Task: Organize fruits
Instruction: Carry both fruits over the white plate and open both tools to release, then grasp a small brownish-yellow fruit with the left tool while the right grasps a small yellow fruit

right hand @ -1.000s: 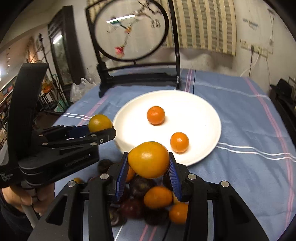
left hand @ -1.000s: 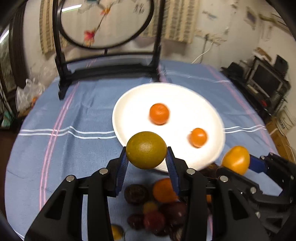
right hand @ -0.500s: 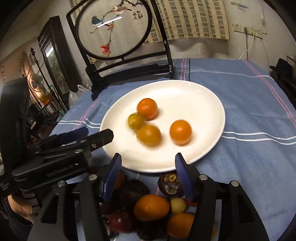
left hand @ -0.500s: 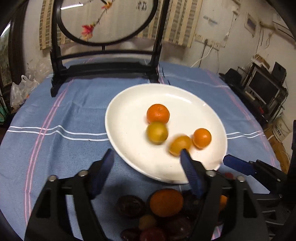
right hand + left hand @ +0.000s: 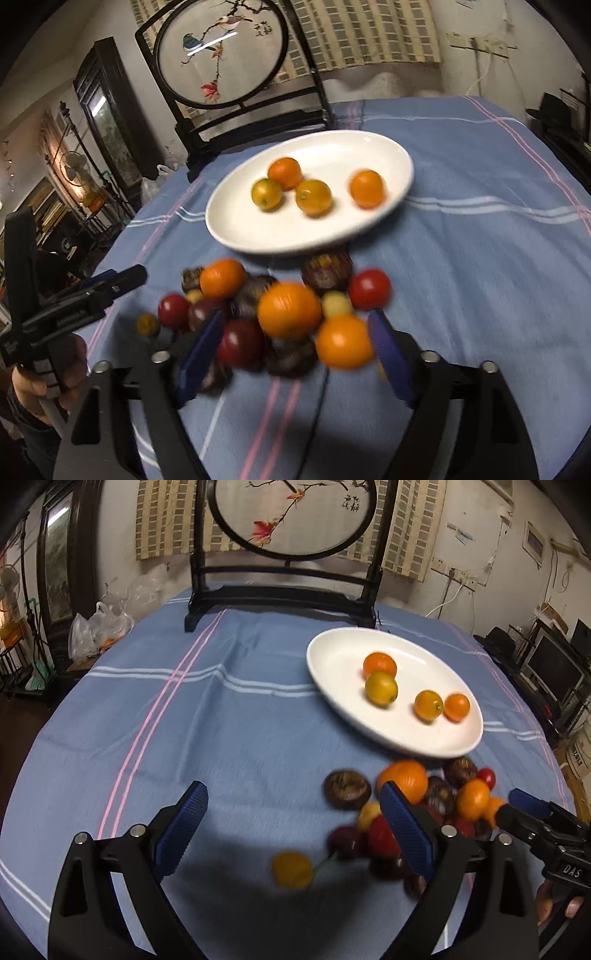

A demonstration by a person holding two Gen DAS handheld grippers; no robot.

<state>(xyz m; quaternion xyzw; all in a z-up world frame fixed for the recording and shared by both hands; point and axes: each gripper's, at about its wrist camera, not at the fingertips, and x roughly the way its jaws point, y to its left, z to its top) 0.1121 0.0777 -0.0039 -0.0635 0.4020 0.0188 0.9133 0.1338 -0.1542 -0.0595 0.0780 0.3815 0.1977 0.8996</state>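
Both grippers empty, jaws opening; four citrus fruits on the white plate (image 5: 391, 155), mixed pile beside it.

Landmark: plate, on the blue striped tablecloth (image 5: 236, 738). On it: two oranges and two yellow-green citrus (image 5: 266, 193), close together. Fruit pile (image 5: 280, 310) just beside the plate's near rim: oranges, red tomatoes, dark mangosteens; motion-blurred. Left gripper (image 5: 291, 827) well off the plate, jaws wide apart and spreading over bare cloth, a small yellow fruit (image 5: 291, 869) below them. Right gripper (image 5: 295, 350) jaws spreading around pile fruit, pads not pressing.
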